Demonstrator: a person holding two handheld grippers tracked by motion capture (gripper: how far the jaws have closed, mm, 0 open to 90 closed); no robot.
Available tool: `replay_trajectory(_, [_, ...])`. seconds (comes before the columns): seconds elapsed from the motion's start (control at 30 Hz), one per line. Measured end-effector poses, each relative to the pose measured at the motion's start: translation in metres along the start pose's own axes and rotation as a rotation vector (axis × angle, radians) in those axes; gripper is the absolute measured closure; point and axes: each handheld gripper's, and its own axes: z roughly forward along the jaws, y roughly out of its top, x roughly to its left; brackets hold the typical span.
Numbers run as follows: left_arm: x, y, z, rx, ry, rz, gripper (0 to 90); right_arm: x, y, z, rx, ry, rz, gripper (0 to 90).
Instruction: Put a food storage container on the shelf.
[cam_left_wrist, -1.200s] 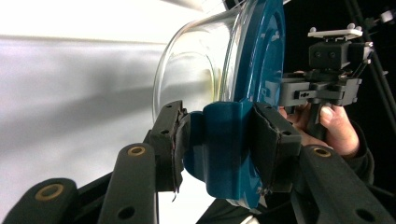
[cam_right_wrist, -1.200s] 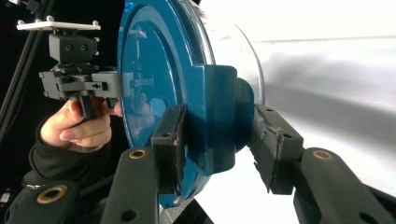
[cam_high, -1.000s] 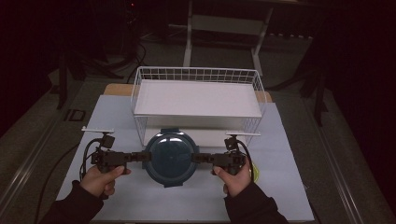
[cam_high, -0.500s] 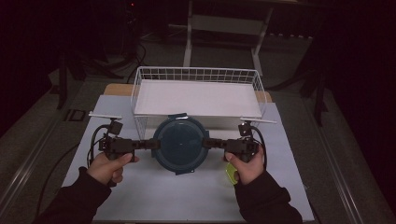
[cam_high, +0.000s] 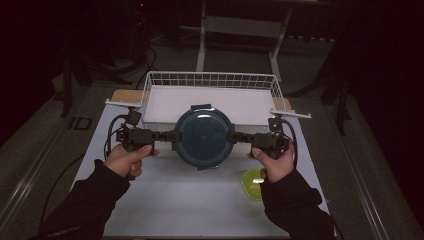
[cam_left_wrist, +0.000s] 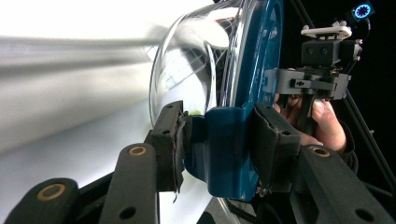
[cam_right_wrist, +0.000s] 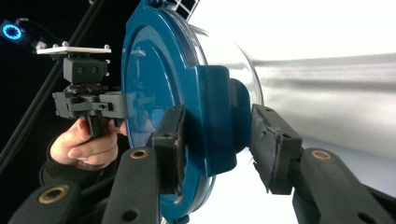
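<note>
A round glass bowl with a dark blue lid (cam_high: 204, 136) hangs above the white table, level, just in front of the wire basket (cam_high: 210, 75). My left gripper (cam_high: 170, 135) is shut on the lid's left side clip (cam_left_wrist: 224, 144), with a pad on each face. Opposite it, my right gripper (cam_high: 237, 136) clamps the right side clip (cam_right_wrist: 219, 130). In the left gripper view the glass wall (cam_left_wrist: 196, 70) curves away to the left. In each gripper view, the other hand and its gripper (cam_left_wrist: 322, 70) (cam_right_wrist: 88, 93) sit beyond the lid.
The white wire basket has a white floor (cam_high: 165, 100) and stands at the back of the table on a wooden board (cam_high: 122, 96). A small yellow-green dish (cam_high: 252, 182) lies on the table by the right hand. Dark floor and frame legs surround the table.
Both grippers have carried the lidded bowl up and away from the person, toward the basket. The yellow-green dish has come into view by the right hand.
</note>
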Motion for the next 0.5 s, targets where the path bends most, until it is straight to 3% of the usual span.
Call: replay_trajectory(0.5, [-0.01, 0.051, 0.018, -0.019, -0.002, 0.02, 56.9, -0.002, 0.042, -0.016, -0.043, -0.016, -0.001, 56.7])
